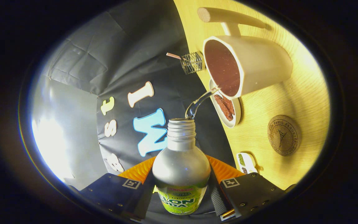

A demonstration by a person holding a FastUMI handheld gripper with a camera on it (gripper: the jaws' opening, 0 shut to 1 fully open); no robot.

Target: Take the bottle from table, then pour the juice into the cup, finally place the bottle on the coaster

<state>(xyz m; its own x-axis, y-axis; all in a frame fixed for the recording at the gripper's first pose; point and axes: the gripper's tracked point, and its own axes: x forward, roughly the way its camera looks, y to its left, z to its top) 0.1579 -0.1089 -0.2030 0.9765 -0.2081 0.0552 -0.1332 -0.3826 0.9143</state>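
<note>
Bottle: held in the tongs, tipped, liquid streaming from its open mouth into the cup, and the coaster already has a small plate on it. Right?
One thing is off: the coaster is bare. The small plate sits apart from it, next to the cup. The rest holds in the gripper view: the tongs grip the tipped bottle, and a stream runs from its open mouth to the cup's rim.

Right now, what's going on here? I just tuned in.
The gripper is shut on a bottle held between its fingers and tipped toward the cup. A clear stream runs from the bottle's open mouth to the cup's rim, so pouring is under way. A small plate with brown food sits beside the cup, and the round coaster on the table is bare, waiting for the bottle.
</note>
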